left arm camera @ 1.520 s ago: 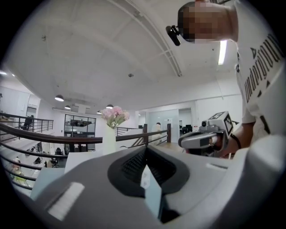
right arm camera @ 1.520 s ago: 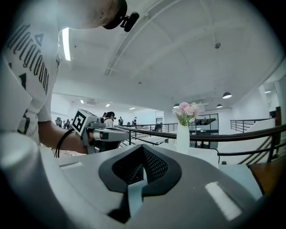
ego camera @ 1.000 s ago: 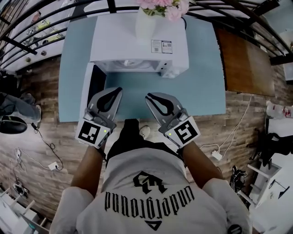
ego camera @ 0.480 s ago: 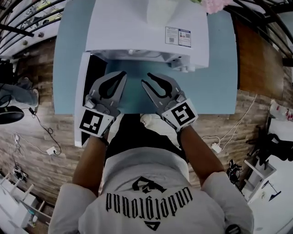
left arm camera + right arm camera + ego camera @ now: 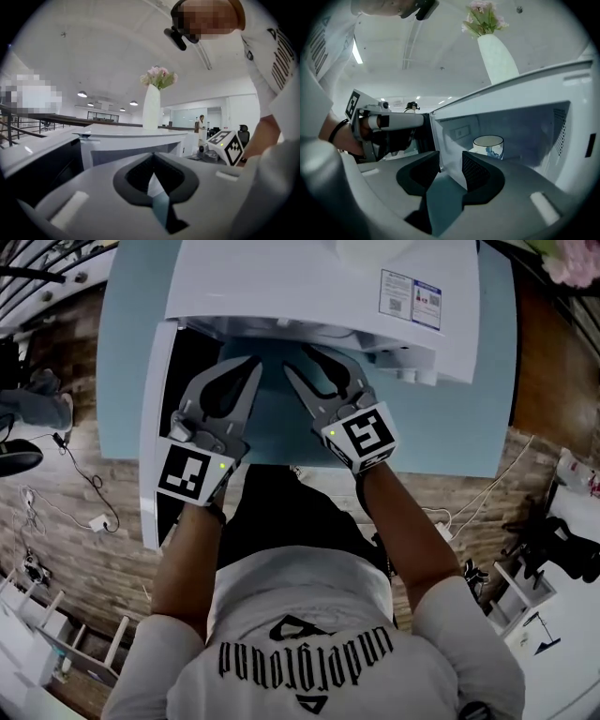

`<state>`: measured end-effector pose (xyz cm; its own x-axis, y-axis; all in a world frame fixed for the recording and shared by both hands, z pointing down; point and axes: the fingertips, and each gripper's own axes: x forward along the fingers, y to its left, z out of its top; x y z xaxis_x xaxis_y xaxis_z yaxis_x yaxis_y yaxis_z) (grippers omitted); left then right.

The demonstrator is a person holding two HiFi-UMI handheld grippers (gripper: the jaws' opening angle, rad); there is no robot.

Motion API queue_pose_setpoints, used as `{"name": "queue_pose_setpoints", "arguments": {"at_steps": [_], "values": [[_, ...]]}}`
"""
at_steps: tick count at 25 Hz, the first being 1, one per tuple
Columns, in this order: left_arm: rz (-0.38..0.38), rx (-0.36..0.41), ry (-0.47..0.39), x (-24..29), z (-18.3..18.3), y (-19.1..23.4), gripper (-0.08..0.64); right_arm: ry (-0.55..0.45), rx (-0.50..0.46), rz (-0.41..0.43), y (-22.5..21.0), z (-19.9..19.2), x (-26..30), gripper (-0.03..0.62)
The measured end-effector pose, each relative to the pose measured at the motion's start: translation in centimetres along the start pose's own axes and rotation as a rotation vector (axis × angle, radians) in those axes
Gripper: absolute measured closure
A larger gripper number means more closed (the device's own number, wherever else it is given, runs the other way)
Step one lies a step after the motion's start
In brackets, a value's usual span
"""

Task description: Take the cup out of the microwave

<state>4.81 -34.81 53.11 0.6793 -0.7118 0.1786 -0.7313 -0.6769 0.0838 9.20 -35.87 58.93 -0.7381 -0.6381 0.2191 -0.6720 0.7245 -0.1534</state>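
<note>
So far only the door (image 5: pixel 152 456) of the microwave (image 5: pixel 281 282) is open, frame left in head view; cup (image 5: pixel 488 145) sits untouched inside, centre of right gripper view, so reach, grab & lift-out remain, I'd judge. Jaws of right gripper (image 5: pixel 451 161) have just been spreading, nothing betw. them; those of left gripper (image 5: pixel 151 164) are pinched together, empty. Head view hides the cup under the microwave's top.

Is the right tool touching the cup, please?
Apart: right gripper view shows the cup inside the microwave, beyond the right tool, whose empty jaws have just been opening.
</note>
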Motion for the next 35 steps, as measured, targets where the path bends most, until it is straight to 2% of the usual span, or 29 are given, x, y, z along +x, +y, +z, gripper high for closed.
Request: {"name": "queue_pose_setpoints", "arguments": {"at_steps": [12,28,29,32,35], "values": [[0.000,-0.035,0.016,1.6,-3.3,1.6,0.509,0.020,0.039,-0.051,-2.8,-2.8,5.1,0.449],[-0.016,-0.052,0.014,2.1,-3.7,2.3,0.509,0.010,0.046,-0.124,-3.4,-2.8,8.3,0.454],[-0.016,-0.056,0.015,2.1,-3.8,2.3,0.509,0.011,0.045,-0.130,-3.4,-2.8,8.4,0.462],[-0.017,-0.064,0.014,2.0,-3.9,2.3,0.509,0.005,0.051,-0.158,-3.8,-2.9,8.6,0.538],[-0.021,-0.062,0.017,1.9,-4.0,2.2,0.509,-0.005,0.061,-0.158,-3.9,-2.8,8.9,0.545]]}}
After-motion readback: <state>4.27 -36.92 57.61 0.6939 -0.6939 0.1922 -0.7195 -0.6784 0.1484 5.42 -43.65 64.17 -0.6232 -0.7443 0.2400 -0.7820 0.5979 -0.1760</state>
